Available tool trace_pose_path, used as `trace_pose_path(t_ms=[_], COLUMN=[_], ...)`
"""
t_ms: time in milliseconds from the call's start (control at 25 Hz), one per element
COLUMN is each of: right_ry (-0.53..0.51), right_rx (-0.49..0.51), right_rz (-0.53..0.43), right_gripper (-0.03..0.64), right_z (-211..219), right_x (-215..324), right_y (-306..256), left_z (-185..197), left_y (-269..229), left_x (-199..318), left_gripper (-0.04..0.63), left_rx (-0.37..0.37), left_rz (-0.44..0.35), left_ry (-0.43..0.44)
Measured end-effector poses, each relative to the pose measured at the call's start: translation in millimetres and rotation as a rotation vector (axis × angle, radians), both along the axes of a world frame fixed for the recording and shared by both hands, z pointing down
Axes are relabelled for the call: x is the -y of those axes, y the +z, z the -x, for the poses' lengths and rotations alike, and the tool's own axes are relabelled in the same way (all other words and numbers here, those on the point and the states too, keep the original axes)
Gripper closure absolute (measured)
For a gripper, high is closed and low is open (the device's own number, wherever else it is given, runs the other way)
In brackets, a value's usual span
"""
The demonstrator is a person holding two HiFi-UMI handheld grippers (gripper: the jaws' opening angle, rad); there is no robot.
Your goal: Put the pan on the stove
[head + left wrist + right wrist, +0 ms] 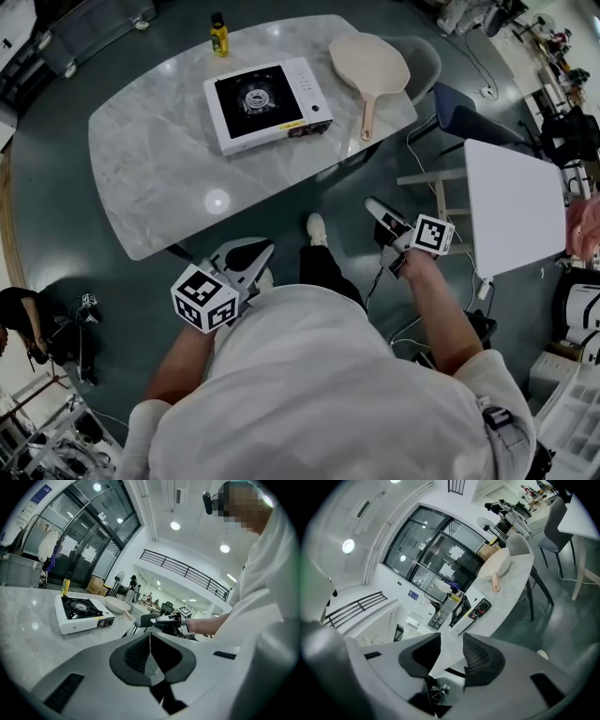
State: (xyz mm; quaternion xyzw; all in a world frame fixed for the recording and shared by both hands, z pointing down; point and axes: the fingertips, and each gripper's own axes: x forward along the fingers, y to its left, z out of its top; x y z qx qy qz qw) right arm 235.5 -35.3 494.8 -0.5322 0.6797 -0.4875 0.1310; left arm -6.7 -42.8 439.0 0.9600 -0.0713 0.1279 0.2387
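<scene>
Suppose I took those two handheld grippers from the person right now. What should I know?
Left gripper: jaws together, empty, held short of the table.
Right gripper: jaws apart, empty, also short of the table.
Pan: lying on the table to the right of the stove, handle pointing toward you.
Done: nothing yet; the burner is bare.
Left: reach over, grip the pan's handle, and set the pan on the stove.

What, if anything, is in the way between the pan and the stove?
Nothing visible. The pan lies just right of the stove with only bare marble table between them; the yellow bottle stands on the stove's far side, off that path.
</scene>
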Motion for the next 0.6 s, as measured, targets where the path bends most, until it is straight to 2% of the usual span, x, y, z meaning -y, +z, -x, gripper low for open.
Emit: trace_pose_path(t_ms=[80,160,320,600], right_ry=[0.042,0.045,0.060,0.037], right_rx=[0.023,0.038,0.148,0.265], right_rz=[0.044,0.048,0.088,0.102], right_gripper=[0.457,0.453,0.423,0.368], right_z=[-30.9,-61.4,-117.8,-198.9], right_x=[13.3,32.8,85.0,179.4], right_y=[11.9,23.0,43.3,86.1], left_z=[-11.8,-24.9,-56.4,-111.5], left_y=[0.9,0.4,-19.6,-35.8], left_x=[14.2,30.6,67.8,119.1], left_gripper=[0.575,0.575,0.575,0.575], left_rx=[0.012,0.022,0.027,0.038], left_rz=[-0.008,-0.011,-0.036,-0.047], left_ry=[-0.017,-0.039,-0.121,-0.240])
